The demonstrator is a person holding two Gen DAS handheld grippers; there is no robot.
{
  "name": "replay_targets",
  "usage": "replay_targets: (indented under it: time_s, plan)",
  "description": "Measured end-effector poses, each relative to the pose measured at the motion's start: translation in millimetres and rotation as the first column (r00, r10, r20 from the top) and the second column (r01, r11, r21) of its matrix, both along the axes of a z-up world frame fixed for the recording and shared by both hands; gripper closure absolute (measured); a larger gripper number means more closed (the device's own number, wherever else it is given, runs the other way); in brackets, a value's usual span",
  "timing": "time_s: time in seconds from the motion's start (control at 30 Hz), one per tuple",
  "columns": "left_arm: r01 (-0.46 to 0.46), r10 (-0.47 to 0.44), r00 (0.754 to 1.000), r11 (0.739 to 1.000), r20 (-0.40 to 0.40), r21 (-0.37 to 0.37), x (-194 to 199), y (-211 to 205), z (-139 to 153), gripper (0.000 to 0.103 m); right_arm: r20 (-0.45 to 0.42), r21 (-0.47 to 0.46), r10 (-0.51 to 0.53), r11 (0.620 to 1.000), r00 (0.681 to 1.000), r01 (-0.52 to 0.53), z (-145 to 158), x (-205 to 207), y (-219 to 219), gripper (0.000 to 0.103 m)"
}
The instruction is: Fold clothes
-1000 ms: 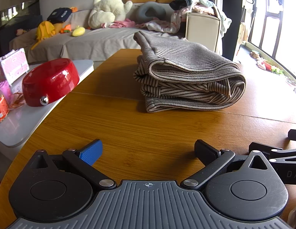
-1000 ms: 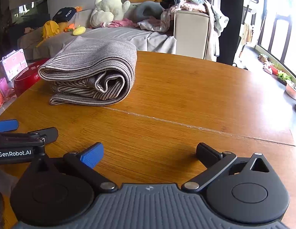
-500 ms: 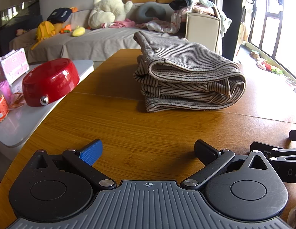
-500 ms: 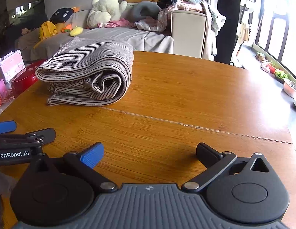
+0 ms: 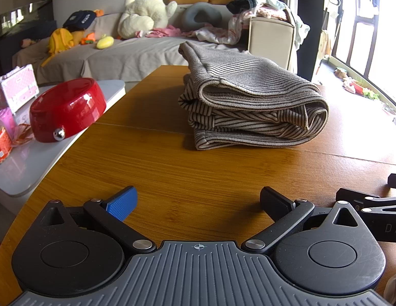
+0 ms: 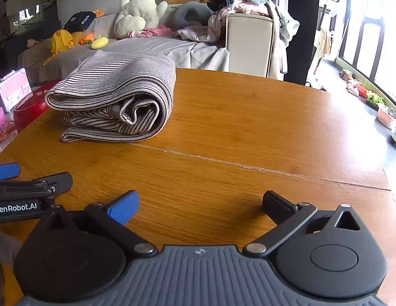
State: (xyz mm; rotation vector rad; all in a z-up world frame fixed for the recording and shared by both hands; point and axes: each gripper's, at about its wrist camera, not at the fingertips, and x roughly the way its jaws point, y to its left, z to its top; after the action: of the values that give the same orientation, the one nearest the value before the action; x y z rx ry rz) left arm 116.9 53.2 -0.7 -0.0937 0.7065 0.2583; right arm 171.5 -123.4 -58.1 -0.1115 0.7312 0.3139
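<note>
A striped grey and beige garment (image 5: 251, 107) lies folded in a thick bundle on the wooden table (image 5: 172, 168). It also shows in the right wrist view (image 6: 116, 102), at the table's left side. My left gripper (image 5: 198, 201) is open and empty, low over the table's near edge, well short of the bundle. My right gripper (image 6: 200, 204) is open and empty too, beside the left one. The left gripper's fingers (image 6: 32, 178) show at the left edge of the right wrist view.
A red bowl (image 5: 67, 109), a pink case (image 5: 16, 89) and a can (image 5: 1, 145) sit on a white side table (image 5: 32, 163) left of the wooden table. A sofa (image 5: 136, 51) with toys and loose clothes stands behind. A window lies to the right.
The right wrist view has shifted slightly, so the folded garment sits a little lower and further left in it. The left gripper has not moved. Both stay open.
</note>
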Motion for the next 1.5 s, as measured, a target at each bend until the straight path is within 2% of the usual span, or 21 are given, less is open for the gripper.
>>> replay_targets:
  time_s: [1.5]
  plan:
    - [0.006,-0.006,1.0,1.0,0.0,-0.003,-0.4,-0.3,-0.3,0.0,0.0,-0.005,-0.019,1.0,1.0,0.019,-0.6,-0.9,1.7,0.0]
